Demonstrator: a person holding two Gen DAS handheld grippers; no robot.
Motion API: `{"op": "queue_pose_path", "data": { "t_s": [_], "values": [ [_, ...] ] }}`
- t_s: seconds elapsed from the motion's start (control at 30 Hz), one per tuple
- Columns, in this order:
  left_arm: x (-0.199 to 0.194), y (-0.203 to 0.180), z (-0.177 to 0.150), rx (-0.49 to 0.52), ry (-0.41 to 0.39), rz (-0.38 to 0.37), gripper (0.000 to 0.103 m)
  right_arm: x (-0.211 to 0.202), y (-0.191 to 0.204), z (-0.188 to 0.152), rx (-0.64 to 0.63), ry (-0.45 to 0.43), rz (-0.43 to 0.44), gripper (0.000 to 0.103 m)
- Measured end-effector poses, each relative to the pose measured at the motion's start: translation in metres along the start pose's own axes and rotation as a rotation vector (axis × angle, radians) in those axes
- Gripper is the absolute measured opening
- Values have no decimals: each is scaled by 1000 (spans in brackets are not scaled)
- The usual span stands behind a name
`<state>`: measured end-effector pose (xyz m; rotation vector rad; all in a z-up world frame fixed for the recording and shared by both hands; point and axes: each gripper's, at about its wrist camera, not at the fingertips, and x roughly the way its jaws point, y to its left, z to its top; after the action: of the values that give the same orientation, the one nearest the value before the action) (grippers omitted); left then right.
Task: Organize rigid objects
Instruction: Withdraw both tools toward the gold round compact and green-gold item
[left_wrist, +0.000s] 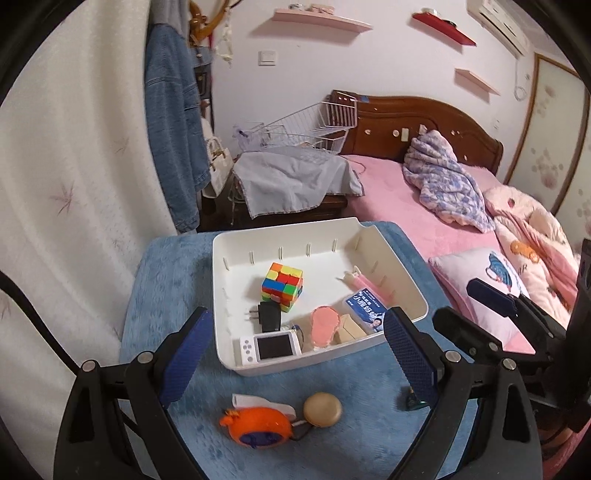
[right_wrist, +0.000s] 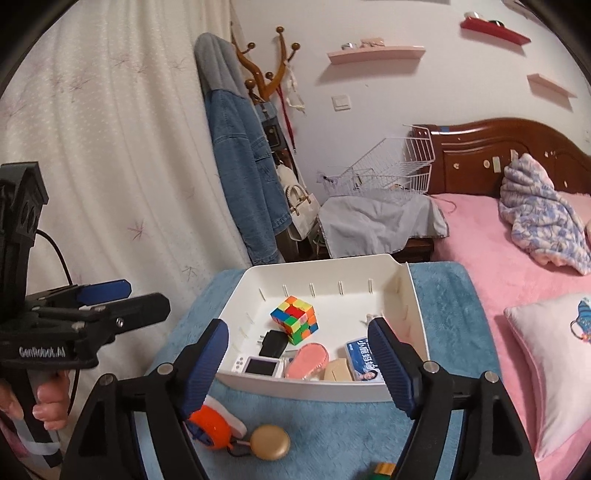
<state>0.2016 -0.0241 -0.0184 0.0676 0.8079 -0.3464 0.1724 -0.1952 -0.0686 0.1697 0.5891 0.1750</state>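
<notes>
We hold both grippers above the blue surface, each with its jaws spread and holding nothing: the left gripper faces the near wall of the white tray, and the right gripper hangs just to its right, over the same wall. The tray already holds a cube, a black plug, a small white device, a pink brush, a tan block and a blue card. Outside it, near us on the surface, lie an orange toy, a tan disc joined to it by a short cord, and a white piece behind the toy; something green sits at the right view's lower edge. We judge the next step is to fetch the toy. To do it well we should lower the left gripper straight over its round body, close across the widest part, and lift slowly so the corded disc trails without snagging the tray wall.
</notes>
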Motion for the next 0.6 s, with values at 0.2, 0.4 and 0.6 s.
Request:
{"op": "queue_pose_path", "data": {
  "t_s": [0.2, 0.4, 0.6],
  "values": [
    [-11, -4, -18, -93, 11, 11, 94, -19, -4, -6, -42, 7, 13, 81],
    [-13, -6, -42, -222, 26, 26, 94, -36, -10, -16, -69, 17, 21, 81],
    [-6, -6, -72, -396, 58, 29, 94, -44, -13, -31, -138, 37, 27, 81]
  ]
}}
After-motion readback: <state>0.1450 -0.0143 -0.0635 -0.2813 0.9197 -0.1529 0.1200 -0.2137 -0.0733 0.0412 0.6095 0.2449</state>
